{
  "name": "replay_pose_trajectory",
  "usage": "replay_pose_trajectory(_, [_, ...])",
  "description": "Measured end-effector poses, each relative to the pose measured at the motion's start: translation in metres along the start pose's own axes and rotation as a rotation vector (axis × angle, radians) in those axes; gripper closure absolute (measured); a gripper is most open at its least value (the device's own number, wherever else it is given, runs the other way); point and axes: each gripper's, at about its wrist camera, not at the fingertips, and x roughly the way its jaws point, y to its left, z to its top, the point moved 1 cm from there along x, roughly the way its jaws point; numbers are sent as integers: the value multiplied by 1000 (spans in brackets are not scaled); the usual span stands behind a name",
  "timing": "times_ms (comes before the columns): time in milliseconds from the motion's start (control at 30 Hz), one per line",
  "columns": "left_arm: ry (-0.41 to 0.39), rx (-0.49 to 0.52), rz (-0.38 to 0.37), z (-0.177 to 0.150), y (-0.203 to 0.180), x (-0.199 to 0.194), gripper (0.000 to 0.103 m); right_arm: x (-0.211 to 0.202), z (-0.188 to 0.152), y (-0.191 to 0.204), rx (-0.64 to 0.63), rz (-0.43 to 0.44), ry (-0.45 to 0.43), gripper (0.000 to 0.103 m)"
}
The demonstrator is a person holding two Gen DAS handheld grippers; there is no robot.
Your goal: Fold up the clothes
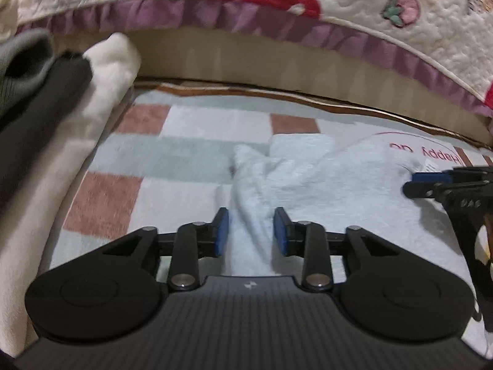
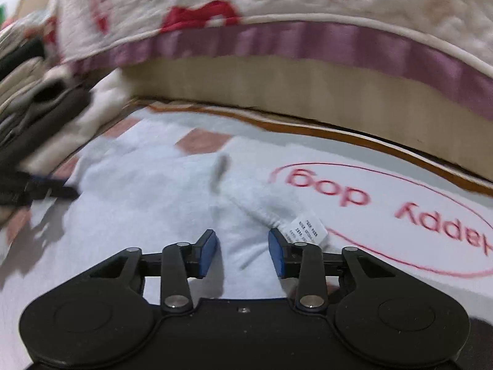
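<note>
Both tools stand released over the pale blue garment (image 1: 308,178) spread on a checked blanket (image 1: 104,197): left tool (image 1: 251,231) straddles a fabric ridge, right tool (image 2: 242,252) sits beside its care label (image 2: 303,231). Only the right wrist view shows the whole red print (image 2: 400,212).

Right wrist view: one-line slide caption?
Right gripper hovers open over a pale blue garment on the checked blanket, its fingers beside the white care label.
</note>
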Motion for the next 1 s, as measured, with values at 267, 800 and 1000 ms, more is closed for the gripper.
replay_pose_trajectory(267, [-17, -46, 29, 2, 10, 1, 64, 2, 0, 0, -26, -58, 14, 87])
replay_pose_trajectory(800, [105, -250, -55, -20, 38, -40, 56, -80, -77, -42, 488, 174, 109, 46])
replay_pose_trajectory(1000, [83, -171, 8, -39, 25, -64, 56, -104, -124, -17, 559, 346, 187, 46])
